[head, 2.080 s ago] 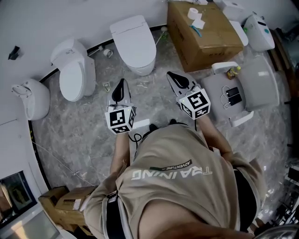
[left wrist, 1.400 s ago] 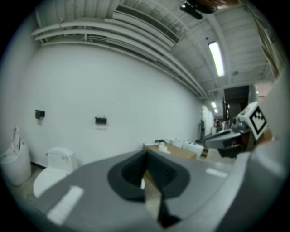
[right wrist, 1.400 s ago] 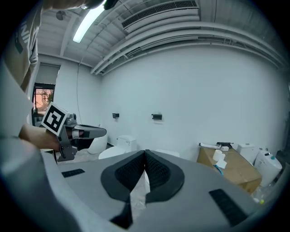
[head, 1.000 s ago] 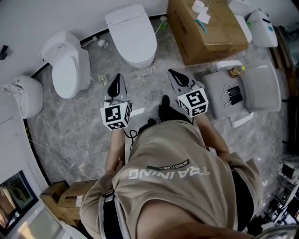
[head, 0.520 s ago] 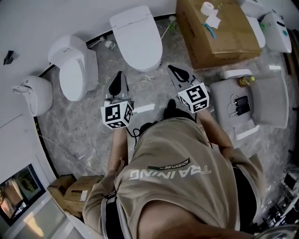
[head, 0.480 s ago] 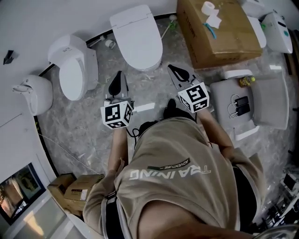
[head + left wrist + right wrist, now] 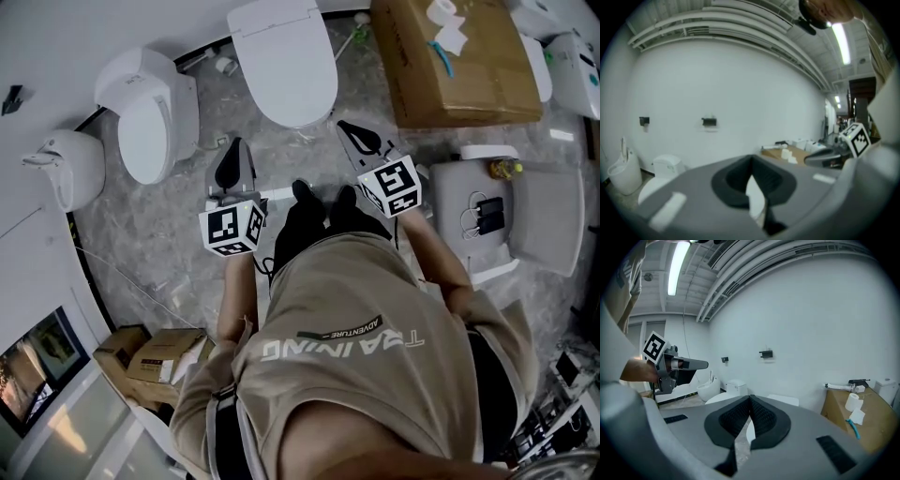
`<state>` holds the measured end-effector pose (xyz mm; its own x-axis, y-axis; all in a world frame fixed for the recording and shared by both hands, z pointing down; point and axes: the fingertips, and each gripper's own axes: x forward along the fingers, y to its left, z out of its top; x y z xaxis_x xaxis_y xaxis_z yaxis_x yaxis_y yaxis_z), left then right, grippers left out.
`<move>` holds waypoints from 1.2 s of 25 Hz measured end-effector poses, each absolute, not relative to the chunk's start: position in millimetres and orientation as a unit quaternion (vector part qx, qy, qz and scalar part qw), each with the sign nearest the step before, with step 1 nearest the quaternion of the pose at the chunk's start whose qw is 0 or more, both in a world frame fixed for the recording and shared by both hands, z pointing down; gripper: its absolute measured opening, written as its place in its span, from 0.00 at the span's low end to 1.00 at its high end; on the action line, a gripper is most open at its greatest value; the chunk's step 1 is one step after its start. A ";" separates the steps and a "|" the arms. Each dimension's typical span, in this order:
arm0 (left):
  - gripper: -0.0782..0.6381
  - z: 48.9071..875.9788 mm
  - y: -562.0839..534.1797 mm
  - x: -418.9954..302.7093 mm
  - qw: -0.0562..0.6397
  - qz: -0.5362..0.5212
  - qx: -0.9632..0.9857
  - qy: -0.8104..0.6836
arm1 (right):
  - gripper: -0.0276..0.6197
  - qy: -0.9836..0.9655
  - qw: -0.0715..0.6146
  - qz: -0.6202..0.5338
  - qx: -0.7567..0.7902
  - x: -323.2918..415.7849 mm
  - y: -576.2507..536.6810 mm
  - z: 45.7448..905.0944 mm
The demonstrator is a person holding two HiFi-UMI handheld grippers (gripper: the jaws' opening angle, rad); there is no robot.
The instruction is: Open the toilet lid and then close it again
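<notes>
Left hand-held gripper, right hand-held gripper, both closed; toilet lid ahead

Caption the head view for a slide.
Person holds left tool and right tool, both shut and empty, short of the closed toilet.

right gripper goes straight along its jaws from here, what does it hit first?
Probably the middle toilet, lid closed: the right gripper, jaws shut and empty, points at its front end. Its own view looks nearly level, so it might pass over the lid to the white wall; depth unclear.
</notes>
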<state>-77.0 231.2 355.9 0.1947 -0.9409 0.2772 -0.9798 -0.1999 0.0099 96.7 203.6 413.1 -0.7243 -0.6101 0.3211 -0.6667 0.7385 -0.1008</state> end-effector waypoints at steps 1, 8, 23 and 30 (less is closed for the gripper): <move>0.12 359.5 228.5 -81.6 0.094 0.108 0.769 -0.624 | 0.06 -0.922 0.136 0.106 0.347 91.7 201.3 413.8; 0.12 363.7 188.1 -112.7 0.085 0.094 0.790 -0.600 | 0.06 -0.906 0.147 0.104 0.383 67.9 174.9 405.3; 0.12 372.2 86.0 -164.1 0.084 0.077 0.834 -0.540 | 0.06 -0.883 0.168 0.090 0.428 4.0 96.2 388.6; 0.12 384.9 65.1 -155.7 0.096 0.082 0.841 -0.526 | 0.06 -0.873 0.180 0.105 0.441 11.7 81.1 399.7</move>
<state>-155.7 65.1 384.9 0.4330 -0.8692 0.2387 -0.9007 -0.4277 0.0764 11.7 81.1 399.7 -0.5463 -0.7323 0.4066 -0.8079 0.5888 -0.0251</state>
